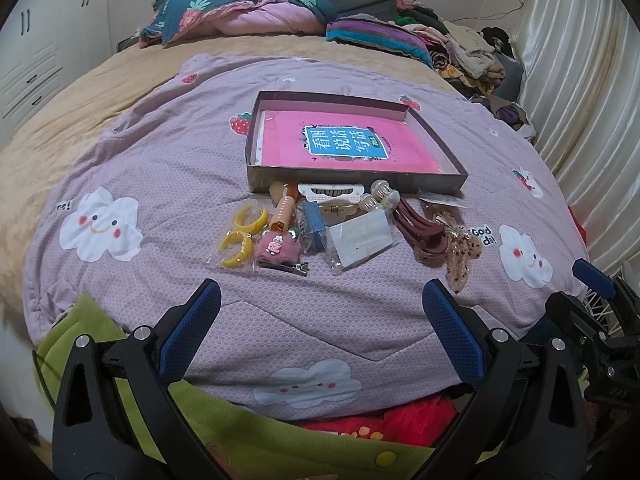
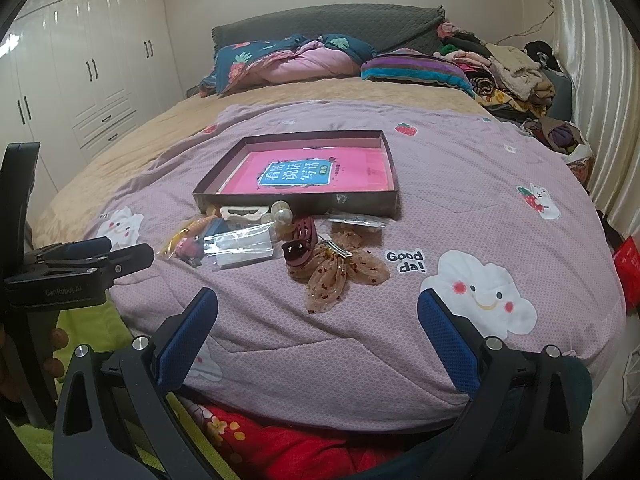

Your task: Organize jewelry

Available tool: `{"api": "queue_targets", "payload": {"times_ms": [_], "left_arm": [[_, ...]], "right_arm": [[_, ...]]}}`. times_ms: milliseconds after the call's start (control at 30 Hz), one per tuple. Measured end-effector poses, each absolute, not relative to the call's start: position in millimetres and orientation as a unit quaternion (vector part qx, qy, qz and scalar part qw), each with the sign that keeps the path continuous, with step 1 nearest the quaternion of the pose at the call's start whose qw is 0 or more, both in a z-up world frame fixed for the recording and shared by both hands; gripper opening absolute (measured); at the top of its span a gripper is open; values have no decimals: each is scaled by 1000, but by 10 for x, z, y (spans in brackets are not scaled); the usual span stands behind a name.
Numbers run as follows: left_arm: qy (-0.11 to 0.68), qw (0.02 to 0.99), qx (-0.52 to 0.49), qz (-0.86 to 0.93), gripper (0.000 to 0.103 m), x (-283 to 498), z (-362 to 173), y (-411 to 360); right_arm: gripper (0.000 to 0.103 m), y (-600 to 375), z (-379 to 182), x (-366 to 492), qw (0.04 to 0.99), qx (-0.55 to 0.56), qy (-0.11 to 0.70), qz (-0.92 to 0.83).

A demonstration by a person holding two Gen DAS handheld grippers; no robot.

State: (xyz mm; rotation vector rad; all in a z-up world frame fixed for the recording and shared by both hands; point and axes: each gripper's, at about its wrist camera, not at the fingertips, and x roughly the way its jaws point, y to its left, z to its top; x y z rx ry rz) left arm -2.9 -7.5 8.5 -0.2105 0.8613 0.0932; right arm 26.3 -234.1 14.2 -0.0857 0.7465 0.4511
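A shallow dark box (image 1: 356,182) (image 2: 280,201) with a pink book (image 1: 344,142) (image 2: 308,174) inside lies on the lilac quilt. In front of it sits a pile of hair accessories: yellow hoops in a bag (image 1: 240,236), a pink fluffy clip (image 1: 274,246), a blue comb clip (image 1: 314,222), a white packet (image 1: 362,238) (image 2: 240,248), a maroon claw clip (image 1: 420,228) (image 2: 300,246) and a sheer brown bow (image 1: 460,256) (image 2: 340,270). My left gripper (image 1: 322,320) is open and empty, short of the pile. My right gripper (image 2: 318,330) is open and empty, just short of the bow.
The lilac quilt (image 1: 160,184) (image 2: 460,184) covers a bed with a tan blanket (image 1: 100,92). Pillows and folded bedding (image 1: 248,12) lie at the headboard, a clothes heap (image 2: 508,76) at the far right. Green and red fabric (image 1: 240,428) lies under the grippers. White wardrobes (image 2: 80,80) stand at left.
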Motion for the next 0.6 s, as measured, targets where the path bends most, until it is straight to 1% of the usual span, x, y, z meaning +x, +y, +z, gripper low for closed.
{"api": "queue_targets", "payload": {"times_ms": [600], "left_arm": [[415,903,-101,44,95,-17,80,-74]], "right_arm": [[99,-2353,143,269,906,-39,361,218]]}}
